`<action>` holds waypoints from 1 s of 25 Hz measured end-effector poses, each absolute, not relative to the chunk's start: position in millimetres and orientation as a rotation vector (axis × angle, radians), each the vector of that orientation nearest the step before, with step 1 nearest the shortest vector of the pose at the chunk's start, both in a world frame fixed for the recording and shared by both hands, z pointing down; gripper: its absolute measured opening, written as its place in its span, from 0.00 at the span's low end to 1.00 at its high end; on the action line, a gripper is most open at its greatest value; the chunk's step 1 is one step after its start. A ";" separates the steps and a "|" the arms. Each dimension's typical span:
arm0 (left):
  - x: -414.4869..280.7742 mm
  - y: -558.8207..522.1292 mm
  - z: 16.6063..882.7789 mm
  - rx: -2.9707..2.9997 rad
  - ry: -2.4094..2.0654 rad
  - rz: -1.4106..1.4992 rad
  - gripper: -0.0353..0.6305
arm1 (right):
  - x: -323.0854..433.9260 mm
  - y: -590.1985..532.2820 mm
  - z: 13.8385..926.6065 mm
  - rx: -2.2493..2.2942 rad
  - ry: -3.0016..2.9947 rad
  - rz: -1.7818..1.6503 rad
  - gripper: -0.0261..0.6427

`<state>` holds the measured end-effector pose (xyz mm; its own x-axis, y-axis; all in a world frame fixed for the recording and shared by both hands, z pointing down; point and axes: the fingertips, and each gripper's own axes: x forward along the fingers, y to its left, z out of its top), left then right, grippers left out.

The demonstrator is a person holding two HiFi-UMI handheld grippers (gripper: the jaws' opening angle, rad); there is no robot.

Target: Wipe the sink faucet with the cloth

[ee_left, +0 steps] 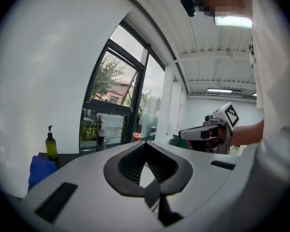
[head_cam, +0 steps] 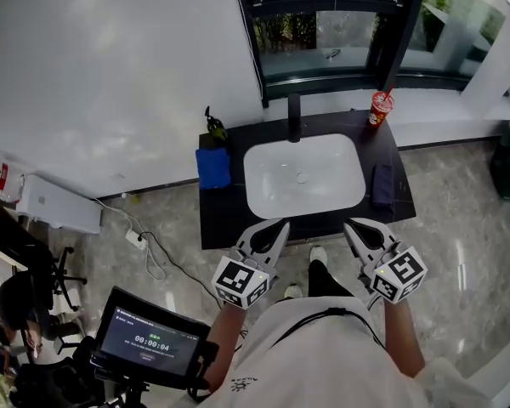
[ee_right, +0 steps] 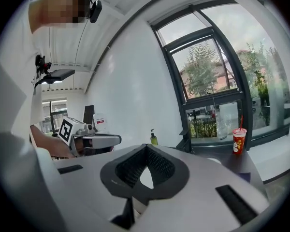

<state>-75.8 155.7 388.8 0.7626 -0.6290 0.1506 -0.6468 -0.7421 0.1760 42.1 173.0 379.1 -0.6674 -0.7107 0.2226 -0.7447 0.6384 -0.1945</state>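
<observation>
Faucet (head_cam: pixel 294 116), black and slim, stands upright at the middle of the back edge of the white basin (head_cam: pixel 323 189), and nothing touches it. Left of the basin a blue cloth (head_cam: pixel 212 167) lies folded on the dark countertop (head_cam: pixel 225 223), just beside the rim. Behind that cloth, near the basin's back left corner, stands a green soap bottle (head_cam: pixel 214 128) with a pump. Right of the basin lies a dark cloth (head_cam: pixel 382 185), also folded and close to the rim. Beyond the basin's back right corner a red cup (head_cam: pixel 380 108) with a straw stands below the window (head_cam: pixel 323 24), which rises behind the basin.

On the near side of the basin both tools point toward it side by side, well apart from the faucet and both cloths. The left gripper (head_cam: pixel 281 224) faces the basin's front left part. Its jaws are clenched tip to tip with nothing between them. The right gripper (head_cam: pixel 350 224) faces the front right part, its jaws likewise pressed together and empty. The person stands between them, shoes (head_cam: pixel 317 255) just short of the counter. Far left of the basin, a white box (head_cam: pixel 55 204) sits by the wall and a power strip (head_cam: pixel 136 238) lies on the floor. Nearer the person is a dark screen (head_cam: pixel 149 340) showing a timer.
</observation>
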 end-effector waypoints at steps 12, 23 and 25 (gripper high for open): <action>-52.4 70.1 380.3 2.687 -1.142 0.132 0.04 | 44.5 70.9 372.0 1.004 -2.833 0.405 0.05; -18.1 9.5 388.4 2.624 -1.228 0.148 0.04 | 73.0 2.2 398.4 0.849 -2.840 0.444 0.05; -14.0 4.7 391.5 2.620 -1.216 0.155 0.04 | 77.5 -3.5 400.0 0.858 -2.838 0.453 0.05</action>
